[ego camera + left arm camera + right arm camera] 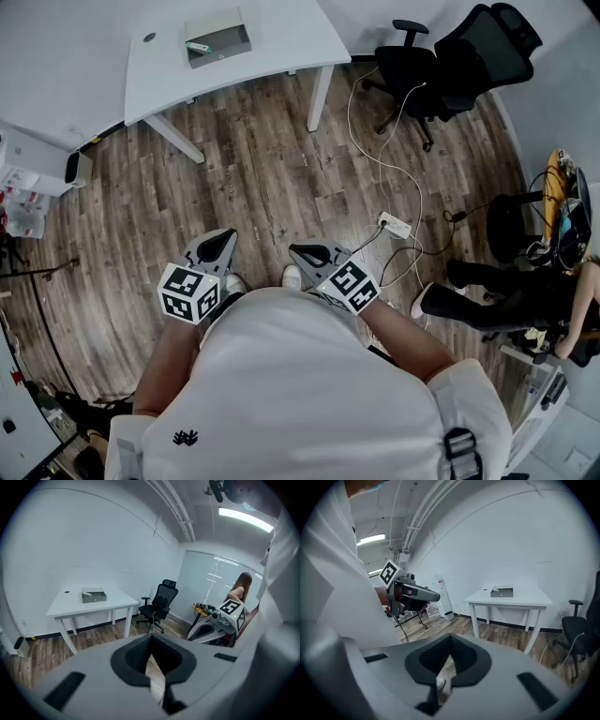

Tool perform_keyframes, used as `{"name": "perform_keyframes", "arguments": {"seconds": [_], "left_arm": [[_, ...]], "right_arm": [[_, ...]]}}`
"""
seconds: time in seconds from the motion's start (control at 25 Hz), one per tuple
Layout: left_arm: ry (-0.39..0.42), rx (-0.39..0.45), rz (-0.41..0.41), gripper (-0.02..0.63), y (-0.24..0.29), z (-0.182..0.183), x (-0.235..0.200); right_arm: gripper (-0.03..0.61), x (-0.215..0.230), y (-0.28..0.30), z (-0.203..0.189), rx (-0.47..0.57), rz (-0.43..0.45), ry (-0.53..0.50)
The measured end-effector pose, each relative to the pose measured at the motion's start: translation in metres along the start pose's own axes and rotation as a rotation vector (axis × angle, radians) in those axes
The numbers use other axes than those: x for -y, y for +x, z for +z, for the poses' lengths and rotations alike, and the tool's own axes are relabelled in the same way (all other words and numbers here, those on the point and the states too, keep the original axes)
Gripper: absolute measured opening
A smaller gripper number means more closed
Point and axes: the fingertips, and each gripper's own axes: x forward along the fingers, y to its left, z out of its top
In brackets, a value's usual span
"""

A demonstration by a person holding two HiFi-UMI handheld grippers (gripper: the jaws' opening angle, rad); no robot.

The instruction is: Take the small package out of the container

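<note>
Brown wood-plank floor (267,192) under me. White desk (281,37) ahead on angled legs, near a plain white wall (70,541). Two black office chairs (473,56) stand to the desk's right. A white power strip (396,225) lies on the boards near them. Pale glass partition (206,581) behind the chairs. Strip light (243,517) is lit overhead, and pipes (417,513) run along the ceiling.

Small package (198,46) lies inside open grey container (228,36) on table (272,42).

white short-sleeved shirt (309,375), black logo (185,437) on its left chest, black buckle (459,444) by its right shoulder. grey left gripper (226,236) and right gripper (298,250) each bear a black-and-white marker cube (190,292).
</note>
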Motion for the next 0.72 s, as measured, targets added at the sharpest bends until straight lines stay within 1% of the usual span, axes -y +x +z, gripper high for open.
{"name": "perform_keyframes", "arguments": {"seconds": [0.44, 0.72], "left_arm": [[-0.054, -0.025, 0.027, 0.006, 0.001, -0.009, -0.010], [-0.072, -0.011, -0.002, 0.007, 0.018, 0.002, -0.035]], "right_arm": [[0.006, 0.017, 0.005, 0.002, 0.001, -0.011, 0.010], [0.006, 0.038, 0.027, 0.019, -0.001, -0.027, 0.024]]}}
